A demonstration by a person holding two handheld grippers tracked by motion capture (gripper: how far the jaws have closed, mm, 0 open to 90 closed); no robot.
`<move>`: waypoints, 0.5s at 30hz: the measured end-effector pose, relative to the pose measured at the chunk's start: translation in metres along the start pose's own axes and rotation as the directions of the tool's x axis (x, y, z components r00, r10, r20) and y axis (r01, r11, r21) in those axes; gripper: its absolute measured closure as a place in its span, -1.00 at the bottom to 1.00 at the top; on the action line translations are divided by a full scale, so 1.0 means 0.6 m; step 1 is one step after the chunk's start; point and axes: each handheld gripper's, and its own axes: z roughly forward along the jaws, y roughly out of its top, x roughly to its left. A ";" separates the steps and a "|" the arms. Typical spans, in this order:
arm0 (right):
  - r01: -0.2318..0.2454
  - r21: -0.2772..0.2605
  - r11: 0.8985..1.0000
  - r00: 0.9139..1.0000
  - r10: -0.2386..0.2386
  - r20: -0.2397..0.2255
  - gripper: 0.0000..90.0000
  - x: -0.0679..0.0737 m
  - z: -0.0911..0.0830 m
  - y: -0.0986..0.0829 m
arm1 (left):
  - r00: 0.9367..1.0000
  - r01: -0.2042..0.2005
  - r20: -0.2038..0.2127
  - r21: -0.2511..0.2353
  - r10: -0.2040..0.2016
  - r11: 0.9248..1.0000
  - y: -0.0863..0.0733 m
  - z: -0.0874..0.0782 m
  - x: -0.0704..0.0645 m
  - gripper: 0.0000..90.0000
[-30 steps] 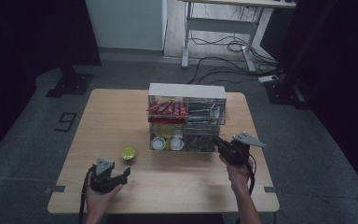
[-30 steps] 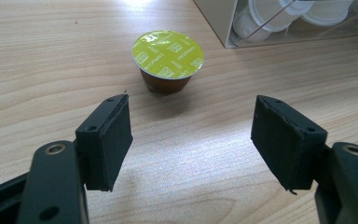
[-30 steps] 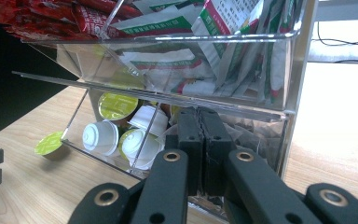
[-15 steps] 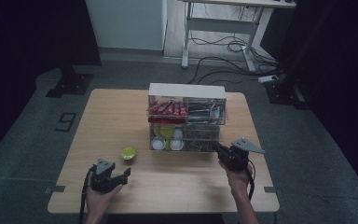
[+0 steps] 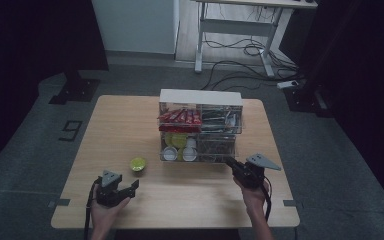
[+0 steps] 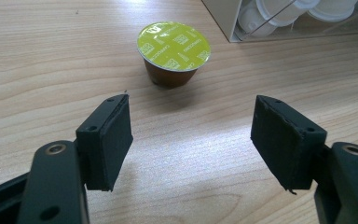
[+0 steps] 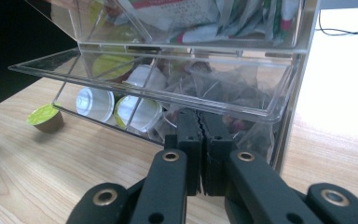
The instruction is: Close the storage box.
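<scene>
Moved since earlier: right gripper (image 5: 229, 162) had dropped lower and nearer the table edge than a second before, its hand drawn back toward 6 o'clock; left gripper (image 5: 134, 185) had kept its place.
Left gripper: sat at 7 o'clock on the table (image 5: 130, 130), held in a hand (image 5: 102, 210); in its own view (image 6: 191, 135) the jaws stood wide apart with nothing between them, just above bare wood.
Capsule: a green-lidded coffee capsule (image 5: 138, 163) stood upright on the table, at 12 o'clock just beyond the left gripper's jaws (image 6: 174, 53), free of both pads, near the organizer's lower left corner.
Right gripper: at 5 o'clock on the table, held in a hand (image 5: 252, 195); in its own view (image 7: 200, 140) the jaws were pressed together with nothing visibly between them, tips just at the front lip of the lower drawer.
Lower drawer: a clear drawer (image 7: 242, 105) was pulled out of the organizer, with tea bags (image 7: 223, 88) on its right and white capsules (image 7: 95, 105) on its left.
Organizer: a clear box (image 5: 200, 125) at the table's centre, red sachets (image 5: 180, 118) in its upper left.
</scene>
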 end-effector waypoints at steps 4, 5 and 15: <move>-0.011 0.008 1.000 1.000 0.010 0.013 0.93 -0.004 0.003 -0.009 | 1.000 0.000 0.002 0.005 0.000 1.000 -0.001 0.001 0.000 -0.35; -0.011 0.008 1.000 1.000 0.010 0.013 0.93 -0.004 0.003 -0.009 | 1.000 0.000 0.002 0.005 0.000 1.000 -0.001 0.002 0.000 -0.35; -0.032 0.021 0.999 0.999 0.032 0.020 0.93 -0.012 0.011 -0.030 | 1.000 -0.003 0.003 0.011 0.003 1.000 -0.003 0.003 -0.002 -0.35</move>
